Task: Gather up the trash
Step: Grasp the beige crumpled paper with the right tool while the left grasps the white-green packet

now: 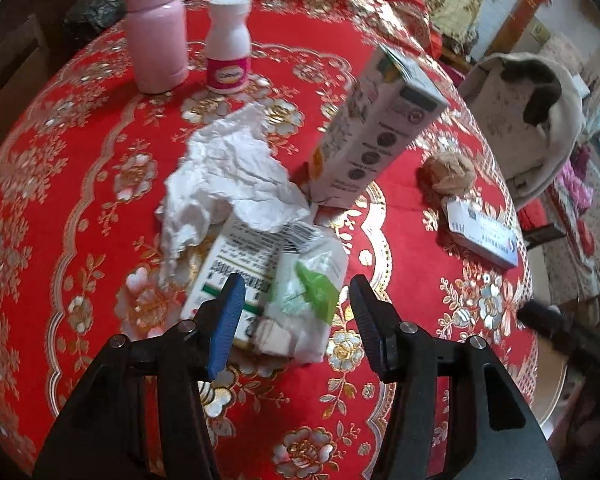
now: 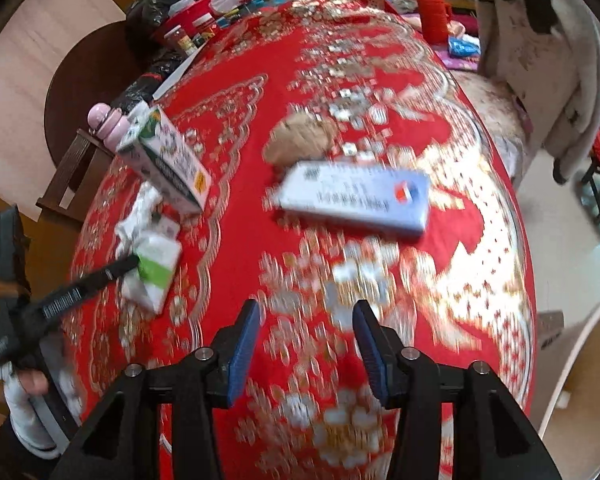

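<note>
A pile of trash lies on the red tablecloth: a crumpled white tissue [image 1: 228,176], a flat printed box [image 1: 236,256] under it, and a white-and-green packet [image 1: 312,292]. My left gripper [image 1: 296,312] is open, its jaws either side of the packet's near end. A tall white carton [image 1: 376,132] stands tilted behind the pile. A brown crumpled wad [image 1: 448,174] and a blue-white flat box [image 1: 480,232] lie to the right. My right gripper [image 2: 306,340] is open and empty above bare cloth, short of the blue-white box [image 2: 356,200] and wad [image 2: 300,140].
A pink bottle [image 1: 156,36] and a white pill bottle [image 1: 228,48] stand at the table's far left. A chair draped with a grey coat [image 1: 532,120] stands beyond the right edge. Bags and jars [image 2: 188,20] crowd the far side. The right wrist view is blurred.
</note>
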`<state>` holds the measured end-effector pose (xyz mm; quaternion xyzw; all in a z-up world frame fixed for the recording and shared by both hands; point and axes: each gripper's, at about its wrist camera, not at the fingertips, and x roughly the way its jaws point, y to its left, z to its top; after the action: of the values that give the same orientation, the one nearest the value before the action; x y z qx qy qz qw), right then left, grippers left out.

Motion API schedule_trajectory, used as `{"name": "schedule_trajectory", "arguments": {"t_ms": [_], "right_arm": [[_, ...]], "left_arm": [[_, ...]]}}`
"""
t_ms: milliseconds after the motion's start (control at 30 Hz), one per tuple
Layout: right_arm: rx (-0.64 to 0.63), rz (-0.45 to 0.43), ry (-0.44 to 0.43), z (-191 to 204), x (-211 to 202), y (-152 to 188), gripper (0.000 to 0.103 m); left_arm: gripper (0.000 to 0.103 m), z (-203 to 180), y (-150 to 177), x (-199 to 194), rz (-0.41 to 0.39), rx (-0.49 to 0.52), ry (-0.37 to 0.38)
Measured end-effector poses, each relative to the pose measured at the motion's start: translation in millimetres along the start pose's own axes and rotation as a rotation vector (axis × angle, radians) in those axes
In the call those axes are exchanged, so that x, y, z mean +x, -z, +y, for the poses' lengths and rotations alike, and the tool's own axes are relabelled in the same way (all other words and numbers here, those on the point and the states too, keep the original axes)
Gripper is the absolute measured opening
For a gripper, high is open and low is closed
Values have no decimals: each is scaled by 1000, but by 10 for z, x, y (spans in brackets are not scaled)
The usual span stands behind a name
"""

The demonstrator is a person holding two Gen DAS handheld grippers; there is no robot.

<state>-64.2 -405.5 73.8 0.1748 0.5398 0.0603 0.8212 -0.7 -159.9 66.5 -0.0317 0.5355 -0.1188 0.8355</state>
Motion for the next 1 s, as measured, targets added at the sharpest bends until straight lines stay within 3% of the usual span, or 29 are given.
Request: {"name": "schedule_trajectory", "arguments": {"t_ms": [67,433,533,567,600,633,700,733,1000], "right_arm": [[-12,-8,3,28,49,-163,58],[-47,-2,43,131,659,-1024,58],[-50,24,68,124,885,-1133,58],[-48,37,76,111,954,-1153,52],[-45,42,78,97,998,-1158,45],[-42,38,68,87,1019,-1161,37],[-48,18,56,81,1006,-1159,34],[-52,12,48,86,989,-1158,33],[-28,-62,-49,63,559,-1058,31]], "left_arm": [[53,-43,-12,27,8,17,3],[53,-133,-50,100,12,39,47],[52,-143,-59,106,10,37,57],[52,-150,-57,106,9,41,59],[50,-157,-54,106,7,46,66],[41,-158,-52,106,7,50,68],[24,-154,-41,126,22,53,71],[20,-148,-38,147,35,50,81],[10,-151,-9,73,29,31,138]]}}
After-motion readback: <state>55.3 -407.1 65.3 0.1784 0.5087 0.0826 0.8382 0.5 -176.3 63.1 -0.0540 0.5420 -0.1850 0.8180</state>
